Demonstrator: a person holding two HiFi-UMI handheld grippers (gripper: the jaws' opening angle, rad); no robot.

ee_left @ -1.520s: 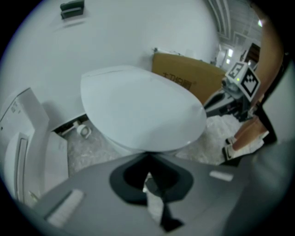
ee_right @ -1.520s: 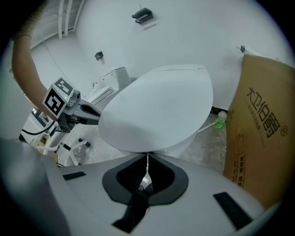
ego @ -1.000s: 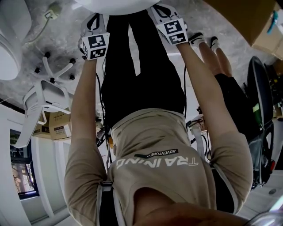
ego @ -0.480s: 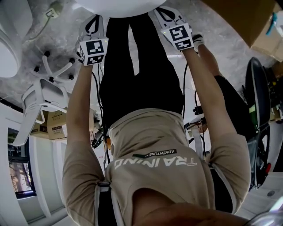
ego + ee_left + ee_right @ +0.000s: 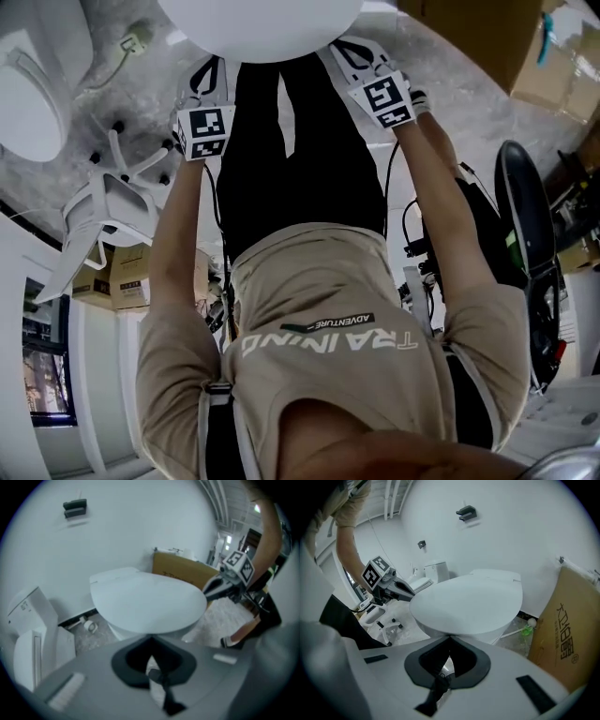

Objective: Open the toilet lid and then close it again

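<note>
Head view, left to right: a second toilet (image 5: 28, 94) and a white office chair (image 5: 105, 208) stand on the grey floor (image 5: 141, 89), well apart from the work. The person's left arm (image 5: 178, 234) is stretched straight forward, and the left gripper (image 5: 208, 73) reaches the near left rim of the toilet lid (image 5: 258, 23). The right arm (image 5: 441, 216) is stretched out likewise, with the right gripper (image 5: 349, 52) at the lid's near right rim. Cardboard boxes (image 5: 473, 37) stand further right.

Left gripper view: the jaws of the left gripper (image 5: 150, 638) are closed tip to tip with nothing between them, the tips just at the lid's front edge. The toilet lid (image 5: 147, 602) is white, smooth and oval, lying roughly level over the bowl, with the cistern (image 5: 115, 576) behind it against the wall. The right gripper (image 5: 225, 585) shows at the lid's far side.

Right gripper view: the right gripper (image 5: 450, 637) also has its jaws drawn together and empty, tips at the rim of the toilet lid (image 5: 468, 604). The left gripper (image 5: 396, 590) meets the lid's opposite edge. A printed cardboard box (image 5: 565, 634) leans beside the toilet.
</note>
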